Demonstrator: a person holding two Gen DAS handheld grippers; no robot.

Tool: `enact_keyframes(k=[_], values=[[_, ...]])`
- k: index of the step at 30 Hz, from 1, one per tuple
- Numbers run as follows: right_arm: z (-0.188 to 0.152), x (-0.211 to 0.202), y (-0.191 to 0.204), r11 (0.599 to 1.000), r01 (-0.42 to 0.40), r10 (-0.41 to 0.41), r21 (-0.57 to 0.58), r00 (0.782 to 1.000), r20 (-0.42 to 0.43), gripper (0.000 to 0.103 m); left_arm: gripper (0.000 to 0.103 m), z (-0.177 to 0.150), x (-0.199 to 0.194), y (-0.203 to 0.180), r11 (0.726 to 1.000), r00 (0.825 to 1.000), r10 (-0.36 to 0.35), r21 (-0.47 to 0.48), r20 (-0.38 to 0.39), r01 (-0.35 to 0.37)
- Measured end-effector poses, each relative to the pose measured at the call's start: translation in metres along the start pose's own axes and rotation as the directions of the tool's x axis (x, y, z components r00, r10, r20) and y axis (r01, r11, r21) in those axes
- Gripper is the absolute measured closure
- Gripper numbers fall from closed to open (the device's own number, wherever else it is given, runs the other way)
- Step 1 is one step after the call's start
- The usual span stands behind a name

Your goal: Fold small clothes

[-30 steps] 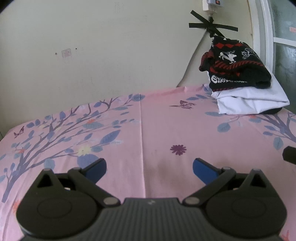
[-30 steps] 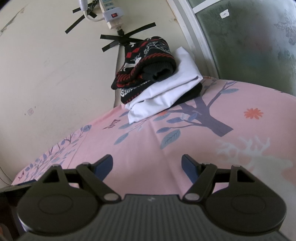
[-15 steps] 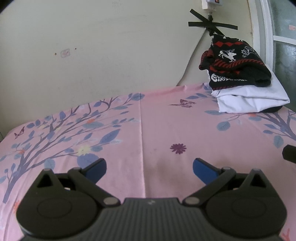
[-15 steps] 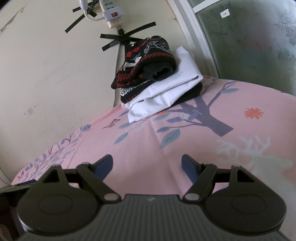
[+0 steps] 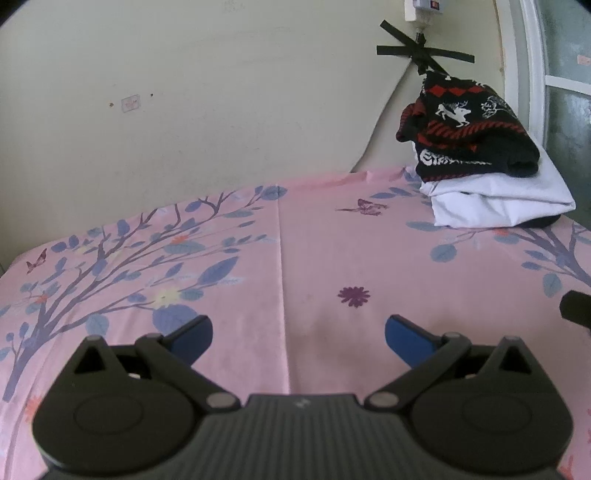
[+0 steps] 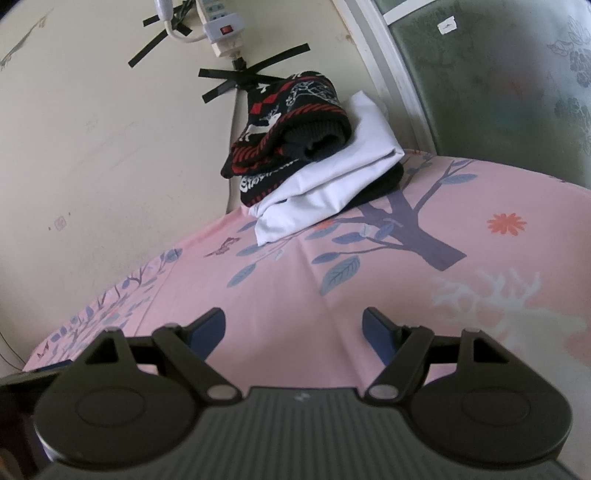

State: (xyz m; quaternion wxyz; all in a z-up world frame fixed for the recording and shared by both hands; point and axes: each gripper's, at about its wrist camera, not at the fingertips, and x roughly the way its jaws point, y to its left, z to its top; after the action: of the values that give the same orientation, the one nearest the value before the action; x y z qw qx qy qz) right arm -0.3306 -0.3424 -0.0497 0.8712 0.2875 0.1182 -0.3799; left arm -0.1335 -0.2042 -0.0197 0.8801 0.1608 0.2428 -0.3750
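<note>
While both hover over pink sheet point(image 5: 317, 258), L gripper point(image 5: 298, 334) spread, empty, R gripper point(image 6: 293, 326) spread, empty, folded clothes stack point(image 6: 314, 162) by wall.

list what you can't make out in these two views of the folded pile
- Dark garment at the pile's bottom: right wrist view, covered by the white garment; kind unclear.
- White lettering on the reindeer sweater: left wrist view, too small.
- Power strip: left wrist view, cut by the top edge.

A dark garment point(image 6: 376, 186) at the bottom of the folded stack shows only its edge under the white one point(image 6: 332, 184). At three o'clock in the left wrist view, a black object point(image 5: 576, 306) is cut off.
</note>
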Motion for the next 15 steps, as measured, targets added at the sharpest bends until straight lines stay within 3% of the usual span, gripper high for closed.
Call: enact_keyframes(k=[15], values=[[-0.0008, -0.0004, 0.0006, 1.0, -0.001, 0.001, 0.002, 1.0, 0.002, 0.035, 0.0, -0.0007, 0.0008, -0.0012, 1.0, 1.0, 0.018, 0.017, -0.004, -0.018]])
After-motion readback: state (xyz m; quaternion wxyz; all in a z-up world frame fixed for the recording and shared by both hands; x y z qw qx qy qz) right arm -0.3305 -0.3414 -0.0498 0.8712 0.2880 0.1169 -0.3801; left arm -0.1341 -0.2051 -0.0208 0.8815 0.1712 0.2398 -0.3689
